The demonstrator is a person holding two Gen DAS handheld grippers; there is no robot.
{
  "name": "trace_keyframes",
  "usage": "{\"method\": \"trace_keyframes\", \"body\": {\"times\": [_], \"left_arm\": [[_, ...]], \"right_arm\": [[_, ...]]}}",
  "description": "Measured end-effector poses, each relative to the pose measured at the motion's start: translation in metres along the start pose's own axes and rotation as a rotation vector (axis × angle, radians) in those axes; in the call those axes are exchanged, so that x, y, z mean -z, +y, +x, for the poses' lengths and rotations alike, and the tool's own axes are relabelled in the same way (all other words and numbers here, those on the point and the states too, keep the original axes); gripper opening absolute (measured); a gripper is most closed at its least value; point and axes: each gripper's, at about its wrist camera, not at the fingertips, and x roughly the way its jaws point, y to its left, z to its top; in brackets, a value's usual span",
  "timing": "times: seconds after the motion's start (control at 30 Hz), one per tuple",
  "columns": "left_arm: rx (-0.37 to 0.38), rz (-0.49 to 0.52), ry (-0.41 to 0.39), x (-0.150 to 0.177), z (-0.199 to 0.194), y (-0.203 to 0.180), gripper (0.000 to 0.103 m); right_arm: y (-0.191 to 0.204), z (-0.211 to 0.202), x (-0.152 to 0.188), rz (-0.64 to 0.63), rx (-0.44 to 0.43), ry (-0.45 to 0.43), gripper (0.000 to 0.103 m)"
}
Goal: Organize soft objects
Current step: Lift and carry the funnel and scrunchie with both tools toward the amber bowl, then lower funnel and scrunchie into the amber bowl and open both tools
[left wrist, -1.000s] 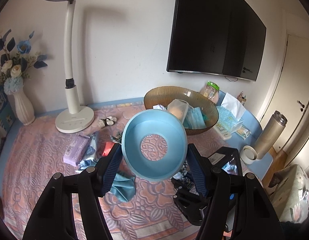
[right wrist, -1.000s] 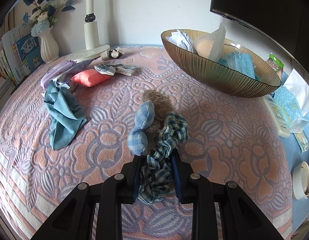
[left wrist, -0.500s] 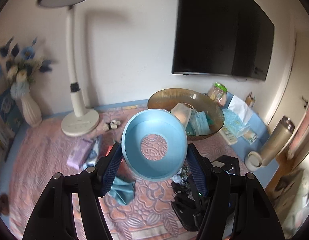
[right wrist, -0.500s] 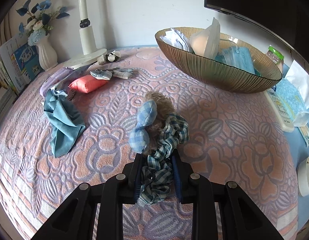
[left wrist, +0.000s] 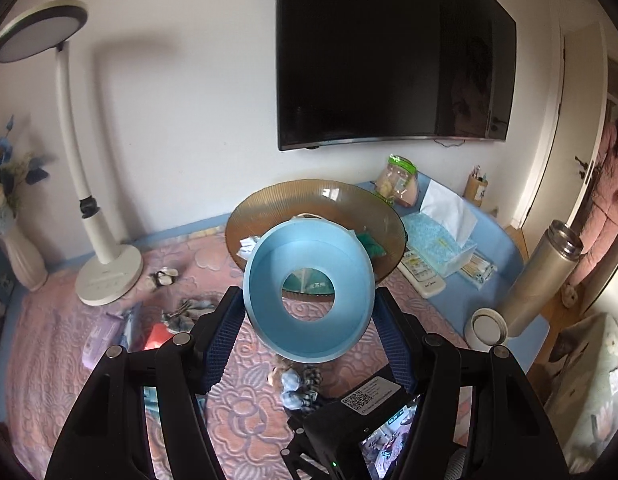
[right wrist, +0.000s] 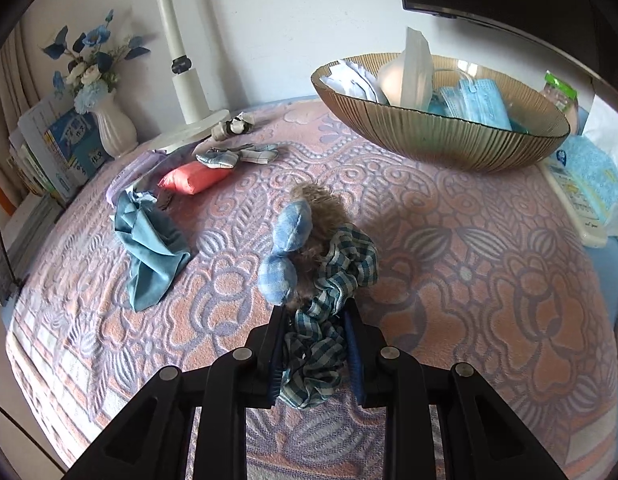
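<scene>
Checked scrunchie (right wrist: 329, 312) with its plush toy is pinched limp in the right gripper (right wrist: 315, 354) jaws over the table (right wrist: 489, 280); blue ring bowl (left wrist: 309, 292) is clamped rigid in the left gripper (left wrist: 309, 320); bunched fabric is best gripped mid-bundle.

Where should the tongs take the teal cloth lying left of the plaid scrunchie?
Probably pinch the bunched, raised folds at the far end of the teal cloth, coming from above. The near end lies flat on the bedspread, giving little to grip.

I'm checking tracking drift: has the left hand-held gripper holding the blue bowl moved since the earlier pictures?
Yes. The left hand-held gripper and blue bowl moved toward the brown bowl, now overlapping it.
</scene>
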Motion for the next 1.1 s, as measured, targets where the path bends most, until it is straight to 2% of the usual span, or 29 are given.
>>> {"method": "trace_keyframes", "body": {"times": [0.13,0.3,0.4,0.6,0.73,0.9,1.03,1.1], "left_arm": [[0.034,-0.013,-0.002,-0.001,0.004,-0.001,0.063],[0.04,-0.023,-0.014,0.001,0.0,0.009,0.063],[0.03,-0.051,-0.028,0.002,-0.008,0.021,0.063],[0.013,-0.083,-0.044,0.001,-0.022,0.053,0.063],[0.04,-0.083,-0.05,-0.014,-0.013,0.064,0.063],[0.091,-0.043,-0.04,-0.038,0.018,0.064,0.063],[0.138,-0.051,-0.009,-0.052,0.052,0.064,0.063],[0.149,-0.043,-0.002,-0.058,0.067,0.06,0.063]], "right_arm": [[-0.001,0.001,0.0,0.005,-0.003,0.001,0.025],[-0.004,-0.003,0.001,0.026,-0.012,-0.018,0.025],[-0.013,-0.016,0.002,0.059,-0.051,-0.063,0.025],[-0.031,-0.047,-0.004,0.097,-0.055,-0.103,0.025],[-0.044,-0.081,-0.023,0.115,-0.057,-0.17,0.025],[-0.074,-0.118,-0.069,0.163,-0.038,-0.26,0.025],[-0.11,-0.118,-0.109,0.233,-0.059,-0.277,0.025],[-0.123,-0.113,-0.128,0.232,-0.015,-0.285,0.025]]}}
